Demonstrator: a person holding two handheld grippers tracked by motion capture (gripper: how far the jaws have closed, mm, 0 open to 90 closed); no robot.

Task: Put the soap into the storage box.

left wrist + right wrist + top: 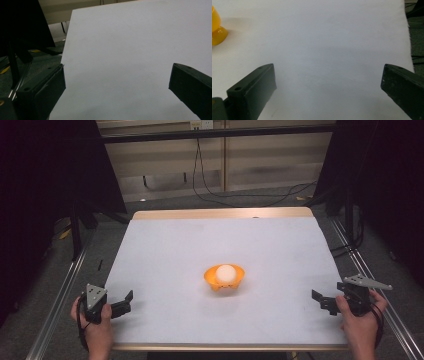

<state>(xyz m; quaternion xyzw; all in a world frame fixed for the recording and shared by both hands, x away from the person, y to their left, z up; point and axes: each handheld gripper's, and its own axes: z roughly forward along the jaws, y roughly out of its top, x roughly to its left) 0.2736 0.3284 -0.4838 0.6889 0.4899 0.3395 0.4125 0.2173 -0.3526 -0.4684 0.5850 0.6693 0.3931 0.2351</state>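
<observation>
Nothing is in hand yet: the left gripper (126, 301) and right gripper (320, 301) rest spread and empty at the table's near corners, so either would first reach inward to the small orange plastic bowl (225, 279) holding a white ball (226, 272).

A white-covered table (165, 245) carries an orange bowl (225, 283) near its middle.

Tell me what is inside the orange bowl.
The orange bowl holds one white ball, sitting in its middle. The ball covers the bowl's bottom, so anything beneath it cannot be seen.
</observation>
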